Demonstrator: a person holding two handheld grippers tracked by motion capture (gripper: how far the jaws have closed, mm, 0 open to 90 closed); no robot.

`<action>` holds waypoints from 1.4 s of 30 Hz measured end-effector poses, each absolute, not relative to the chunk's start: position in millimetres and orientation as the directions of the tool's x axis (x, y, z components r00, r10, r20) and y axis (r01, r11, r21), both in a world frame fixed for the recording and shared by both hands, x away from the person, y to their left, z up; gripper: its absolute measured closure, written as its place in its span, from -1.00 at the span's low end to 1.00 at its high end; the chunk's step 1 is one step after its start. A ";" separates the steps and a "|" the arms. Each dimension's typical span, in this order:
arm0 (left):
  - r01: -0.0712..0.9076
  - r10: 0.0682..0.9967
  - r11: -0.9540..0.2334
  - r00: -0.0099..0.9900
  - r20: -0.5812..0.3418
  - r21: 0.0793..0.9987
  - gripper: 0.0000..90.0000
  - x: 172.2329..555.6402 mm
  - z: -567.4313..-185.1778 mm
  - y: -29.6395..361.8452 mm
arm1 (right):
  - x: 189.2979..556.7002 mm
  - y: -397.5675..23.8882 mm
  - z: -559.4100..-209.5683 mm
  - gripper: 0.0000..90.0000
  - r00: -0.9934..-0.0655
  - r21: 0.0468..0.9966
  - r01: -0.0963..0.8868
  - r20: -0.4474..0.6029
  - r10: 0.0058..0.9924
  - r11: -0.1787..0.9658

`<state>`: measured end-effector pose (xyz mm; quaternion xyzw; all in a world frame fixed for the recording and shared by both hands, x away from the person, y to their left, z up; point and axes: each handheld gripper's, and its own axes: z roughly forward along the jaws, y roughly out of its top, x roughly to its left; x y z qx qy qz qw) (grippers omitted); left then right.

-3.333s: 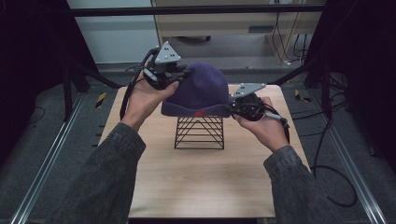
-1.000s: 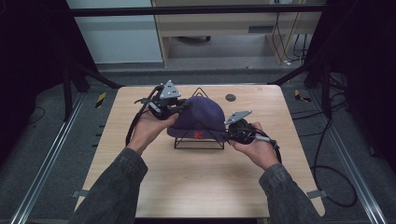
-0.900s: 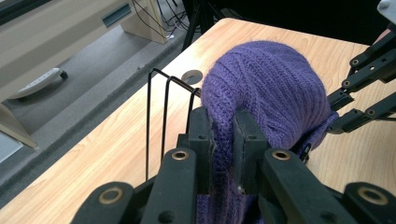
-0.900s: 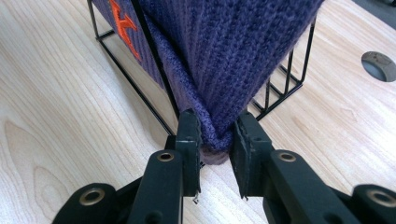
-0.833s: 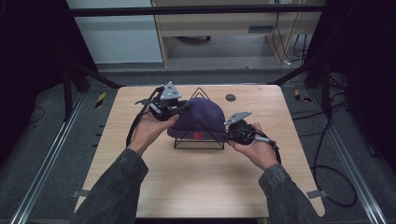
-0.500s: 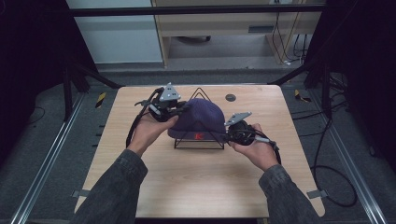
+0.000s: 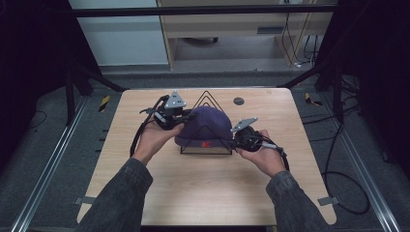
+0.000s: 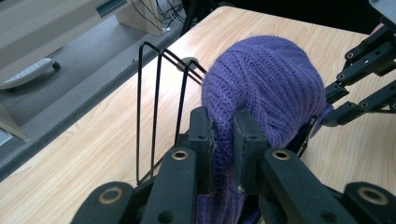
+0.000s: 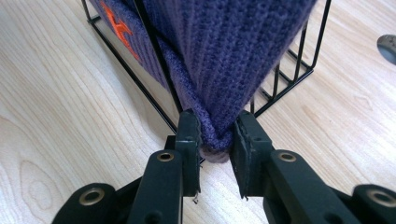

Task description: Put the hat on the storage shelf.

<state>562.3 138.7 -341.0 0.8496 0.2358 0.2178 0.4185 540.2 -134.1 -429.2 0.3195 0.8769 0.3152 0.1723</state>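
High view: both tongs, left tongs [image 7: 180, 117] and right tongs [image 7: 240, 136], pinch the purple beanie [image 7: 207, 123] over the wire rack [image 7: 207, 147] (mid-worktop [image 7: 203, 193], edges well apart).

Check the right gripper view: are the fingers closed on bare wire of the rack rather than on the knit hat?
No: the right gripper pinches the purple knit hat edge between its fingers, beside the black wire rack.

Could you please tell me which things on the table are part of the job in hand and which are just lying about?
In use:
- purple knit hat, draped over the rack
- black wire rack
- left tool, clamped on the hat's fabric
- right tool, clamped on the hat's edge

Lying about:
- small dark round thing on the table, far side
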 end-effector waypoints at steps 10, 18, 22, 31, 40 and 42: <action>0.227 0.584 -0.540 0.795 0.167 0.810 0.76 561.4 -350.3 138.5 | 542.5 -136.0 -439.2 0.63 -0.731 0.658 0.468 -0.087 0.676 0.590; 0.230 0.586 -0.540 0.794 0.165 0.810 0.76 560.9 -353.7 139.3 | 543.6 -135.3 -441.5 0.58 -0.730 0.647 0.473 -0.092 0.678 0.598; 0.230 0.586 -0.537 0.793 0.163 0.811 0.76 560.7 -354.6 139.3 | 543.0 -134.7 -442.0 0.52 -0.733 0.642 0.471 -0.096 0.673 0.604; 0.236 0.593 -0.530 0.790 0.157 0.814 0.76 559.9 -357.5 140.6 | 543.2 -138.3 -442.2 0.40 -0.726 0.638 0.482 -0.093 0.681 0.601; 0.239 0.592 -0.529 0.791 0.153 0.814 0.75 559.8 -360.3 142.4 | 542.9 -137.4 -443.2 0.66 -0.738 0.634 0.476 -0.089 0.668 0.610; 0.241 0.593 -0.529 0.791 0.151 0.814 0.75 559.6 -360.7 142.7 | 542.9 -136.8 -443.4 0.68 -0.740 0.633 0.475 -0.089 0.667 0.611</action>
